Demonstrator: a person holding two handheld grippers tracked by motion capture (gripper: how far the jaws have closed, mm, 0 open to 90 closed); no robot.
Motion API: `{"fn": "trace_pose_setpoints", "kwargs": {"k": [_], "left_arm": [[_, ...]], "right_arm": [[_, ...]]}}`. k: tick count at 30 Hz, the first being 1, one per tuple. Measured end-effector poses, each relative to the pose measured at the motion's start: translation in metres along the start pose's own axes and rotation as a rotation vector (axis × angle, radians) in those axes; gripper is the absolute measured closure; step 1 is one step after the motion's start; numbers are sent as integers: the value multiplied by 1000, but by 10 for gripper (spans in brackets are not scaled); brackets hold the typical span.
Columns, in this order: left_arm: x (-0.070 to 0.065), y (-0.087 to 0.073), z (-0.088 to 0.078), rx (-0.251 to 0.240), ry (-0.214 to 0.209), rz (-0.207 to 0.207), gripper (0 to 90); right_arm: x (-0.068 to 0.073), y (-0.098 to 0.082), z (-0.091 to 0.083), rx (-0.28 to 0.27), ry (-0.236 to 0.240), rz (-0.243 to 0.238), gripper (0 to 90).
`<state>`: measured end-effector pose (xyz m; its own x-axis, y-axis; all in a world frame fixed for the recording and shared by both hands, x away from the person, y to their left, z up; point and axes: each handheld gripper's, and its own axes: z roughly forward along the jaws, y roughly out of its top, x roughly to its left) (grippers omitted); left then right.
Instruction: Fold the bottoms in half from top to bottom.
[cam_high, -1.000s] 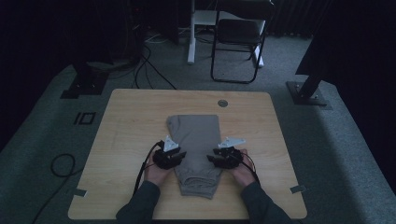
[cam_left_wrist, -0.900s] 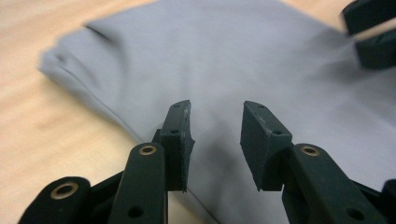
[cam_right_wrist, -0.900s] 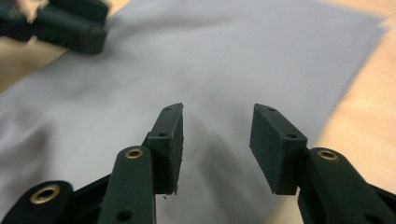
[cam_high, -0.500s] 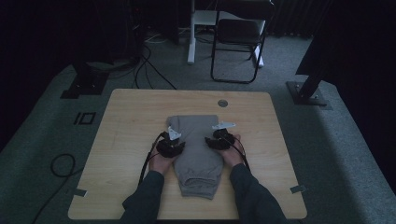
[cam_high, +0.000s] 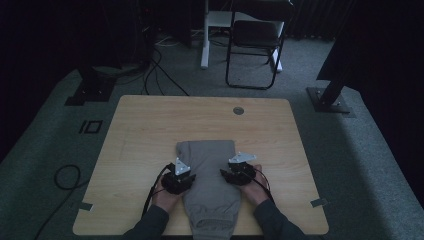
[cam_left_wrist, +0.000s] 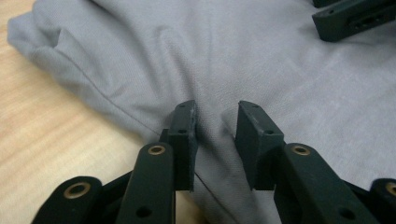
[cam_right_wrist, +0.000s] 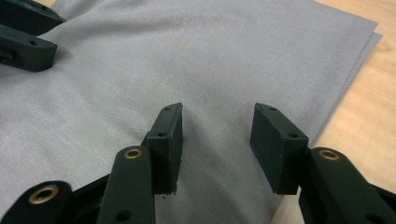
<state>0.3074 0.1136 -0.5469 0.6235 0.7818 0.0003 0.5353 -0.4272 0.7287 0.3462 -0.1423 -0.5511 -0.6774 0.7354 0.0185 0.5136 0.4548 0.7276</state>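
Observation:
A grey folded garment lies on the wooden table, its near end reaching the table's front edge. My left gripper rests at the garment's left edge. Its jaws stand a little apart over the cloth near a seam, so it is open. My right gripper sits on the garment's right side, open wide above flat cloth near its right edge. Neither grips anything. Each gripper view also catches the other gripper's jaws in an upper corner.
A round grommet sits in the table's far side. Beyond the table stand a black folding chair and stand bases, with cables on the carpet at left. Bare wood lies left, right and beyond the garment.
Both grippers moved forward over the garment, then came back toward the person. The garment's far edge now lies nearer the person and its near end reaches the front edge.

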Motion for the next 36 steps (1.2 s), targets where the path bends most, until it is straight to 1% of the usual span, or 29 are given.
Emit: {"fn": "trace_pose_setpoints", "kwargs": {"k": [1, 2, 3, 4, 5, 7, 8, 9, 10, 11, 12, 13, 14, 16, 17, 19, 21, 23, 24, 25, 26, 27, 28, 30, 31, 32, 33, 34, 36], "left_arm": [[1, 1, -4, -23, 11, 8, 699], [4, 3, -6, -38, 23, 7, 706], [11, 7, -9, -62, 41, -12, 711], [16, 10, -10, -73, 52, -28, 719], [23, 16, -12, -87, 70, -47, 723], [40, 29, -13, -120, 114, -86, 743], [46, 34, -12, -127, 131, -100, 756], [55, 41, -10, -132, 153, -115, 781], [61, 46, -6, -131, 170, -126, 818], [65, 49, -3, -125, 178, -133, 840], [70, 54, 2, -111, 182, -149, 839], [75, 57, 8, -97, 175, -164, 830], [78, 60, 14, -84, 168, -174, 796], [81, 64, 25, -52, 178, -177, 725], [82, 65, 30, -40, 171, -185, 708], [83, 65, 39, -10, 174, -190, 677], [84, 65, 46, 10, 163, -204, 663], [84, 64, 51, 26, 151, -205, 660], [84, 64, 54, 29, 152, -209, 661], [84, 63, 57, 33, 143, -216, 671], [84, 63, 58, 36, 137, -220, 697], [85, 62, 60, 36, 135, -227, 718], [86, 62, 60, 33, 130, -234, 760], [88, 61, 58, 21, 116, -259, 846], [88, 61, 57, 14, 115, -259, 865], [88, 60, 55, 7, 116, -259, 874], [89, 59, 52, -10, 109, -275, 876], [90, 58, 50, -22, 104, -289, 879], [94, 55, 43, -59, 106, -318, 880]], "right_arm": [[2, -2, -2, 4, 3, -7, 540], [4, -3, -5, 12, 8, -9, 545], [4, -3, -6, 11, 11, -18, 552], [3, -3, -6, 7, 11, -30, 556], [2, -2, -6, 6, 2, -34, 564], [-3, 1, -6, -6, -23, -19, 593], [-9, 4, -6, -23, -30, -2, 616], [-12, 7, -6, -29, -39, 6, 633], [-17, 10, -5, -39, -57, 17, 646], [-22, 13, -4, -43, -66, 29, 656], [-26, 15, -4, -46, -71, 42, 660], [-30, 18, -3, -51, -78, 59, 663], [-35, 21, -1, -55, -83, 72, 665], [-44, 26, 3, -62, -104, 90, 669], [-48, 29, 5, -67, -112, 112, 675], [-57, 34, 12, -68, -120, 148, 693], [-65, 41, 19, -68, -129, 187, 713], [-71, 47, 27, -62, -133, 217, 742], [-73, 49, 30, -54, -136, 222, 747], [-74, 51, 34, -42, -139, 227, 750], [-76, 54, 38, -29, -141, 233, 748], [-77, 54, 41, -20, -140, 240, 747], [-79, 55, 45, -6, -141, 249, 748], [-80, 55, 49, 13, -142, 257, 784], [-79, 54, 50, 13, -142, 257, 815], [-78, 54, 50, 13, -143, 252, 848], [-77, 55, 50, 16, -147, 241, 861], [-75, 55, 50, 23, -159, 218, 870], [-75, 55, 50, 25, -164, 203, 872]]}}
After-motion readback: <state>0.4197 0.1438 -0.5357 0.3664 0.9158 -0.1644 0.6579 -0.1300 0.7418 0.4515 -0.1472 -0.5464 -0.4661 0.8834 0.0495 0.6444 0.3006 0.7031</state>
